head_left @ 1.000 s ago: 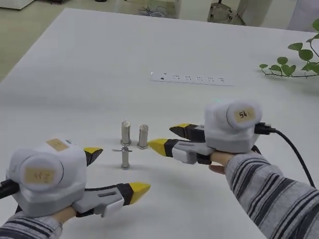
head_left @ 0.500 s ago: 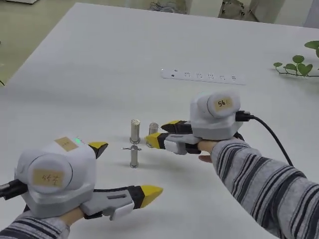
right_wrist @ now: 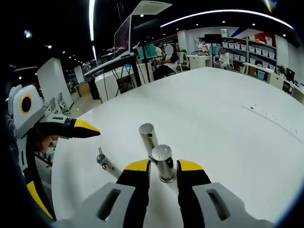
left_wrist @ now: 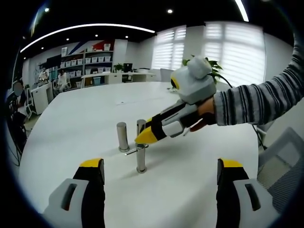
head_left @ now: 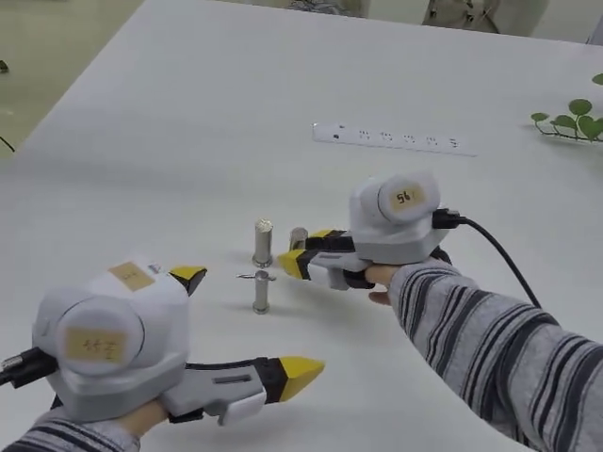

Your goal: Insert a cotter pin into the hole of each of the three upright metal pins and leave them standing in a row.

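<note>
The jaws of the right gripper (head_left: 307,250) sit close on either side of the far right pin (head_left: 298,235), low on its shaft. Whether they actually pinch it I cannot tell. The jaws of the left gripper (head_left: 245,320) stand wide apart and hold nothing, hovering over the near side of the table (head_left: 188,113).

The near pin (head_left: 261,294) stands upright with a cotter pin (head_left: 251,277) through it close to the top, so I judge one of the three done and the second now in hand. The far left pin (head_left: 263,242) stands bare, just beside the one between the jaws.

The next move, I'd say, calls for a steady hold that keeps that pin upright, and for the free left gripper to bring a fresh cotter pin to its hole. The close neighbour is the thing most likely to get knocked. A power strip (head_left: 391,139) and a plant (head_left: 575,111) lie well apart at the far side, out of the way.
</note>
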